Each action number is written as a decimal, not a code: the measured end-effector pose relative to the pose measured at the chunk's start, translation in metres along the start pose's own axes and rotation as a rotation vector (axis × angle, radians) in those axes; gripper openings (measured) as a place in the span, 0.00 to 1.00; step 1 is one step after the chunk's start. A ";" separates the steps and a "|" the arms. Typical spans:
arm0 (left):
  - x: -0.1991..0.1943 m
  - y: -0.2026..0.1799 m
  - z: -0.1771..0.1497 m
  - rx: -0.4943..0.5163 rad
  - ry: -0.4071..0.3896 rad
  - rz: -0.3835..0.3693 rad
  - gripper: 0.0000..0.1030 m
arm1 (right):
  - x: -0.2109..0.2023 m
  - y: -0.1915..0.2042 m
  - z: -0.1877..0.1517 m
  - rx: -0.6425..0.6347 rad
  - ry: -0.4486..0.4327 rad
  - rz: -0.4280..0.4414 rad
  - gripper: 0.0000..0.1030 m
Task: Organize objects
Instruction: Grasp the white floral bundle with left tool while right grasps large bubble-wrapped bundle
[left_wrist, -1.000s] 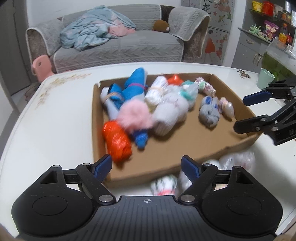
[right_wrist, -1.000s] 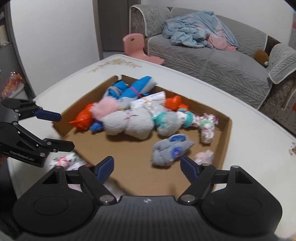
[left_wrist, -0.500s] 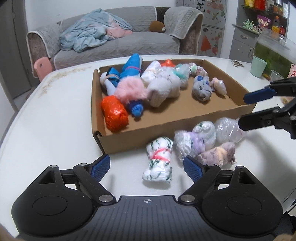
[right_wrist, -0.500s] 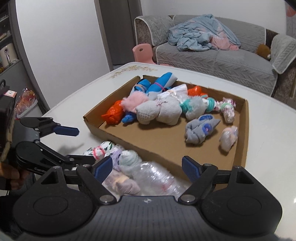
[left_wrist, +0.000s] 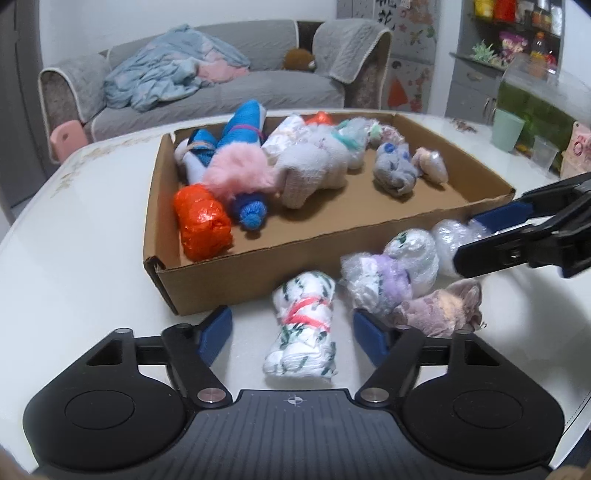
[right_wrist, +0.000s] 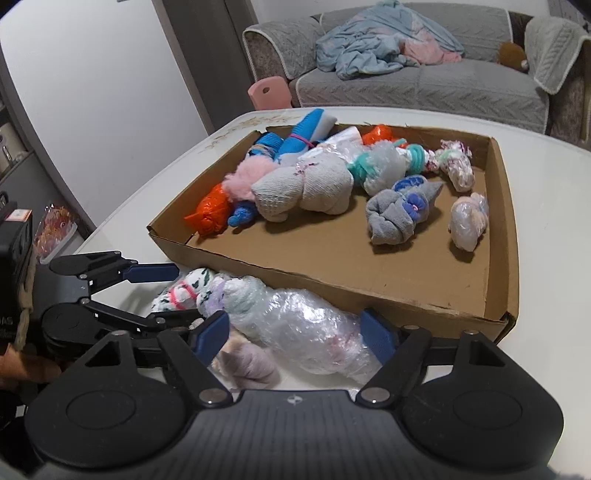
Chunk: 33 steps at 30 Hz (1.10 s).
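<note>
A grey sofa (left_wrist: 207, 88) stood against the white wall (right_wrist: 92, 74), a rumpled blue blanket (left_wrist: 162, 77) on it, a pink chair (right_wrist: 267, 92) beside its arm

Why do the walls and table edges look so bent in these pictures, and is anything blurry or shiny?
Left wrist view: the fisheye lens bows the white table's edge, and the shelves at far right are smeared and soft. Right wrist view: the grey door frame curves the same way; light glints off the clear bubble-wrap bundle; the brown cardboard tray stays fairly sharp, with soft shadows under the bundles inside.
</note>
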<state>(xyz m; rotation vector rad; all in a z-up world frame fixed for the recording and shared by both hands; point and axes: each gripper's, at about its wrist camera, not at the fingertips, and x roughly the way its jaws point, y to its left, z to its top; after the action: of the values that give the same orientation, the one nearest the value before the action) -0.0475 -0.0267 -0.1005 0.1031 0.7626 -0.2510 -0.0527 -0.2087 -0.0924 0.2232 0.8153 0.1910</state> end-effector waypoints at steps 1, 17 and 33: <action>-0.001 0.000 0.000 0.004 -0.006 -0.008 0.61 | 0.000 -0.001 -0.001 -0.003 -0.001 -0.007 0.63; -0.017 0.005 -0.011 0.027 0.007 -0.011 0.45 | -0.018 0.009 -0.016 -0.181 0.015 -0.031 0.59; -0.033 0.011 -0.002 -0.028 0.032 -0.052 0.30 | -0.035 -0.002 -0.023 -0.207 0.043 -0.058 0.32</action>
<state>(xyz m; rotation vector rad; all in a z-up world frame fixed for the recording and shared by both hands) -0.0686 -0.0091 -0.0794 0.0612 0.8007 -0.2886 -0.0931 -0.2162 -0.0843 0.0008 0.8378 0.2251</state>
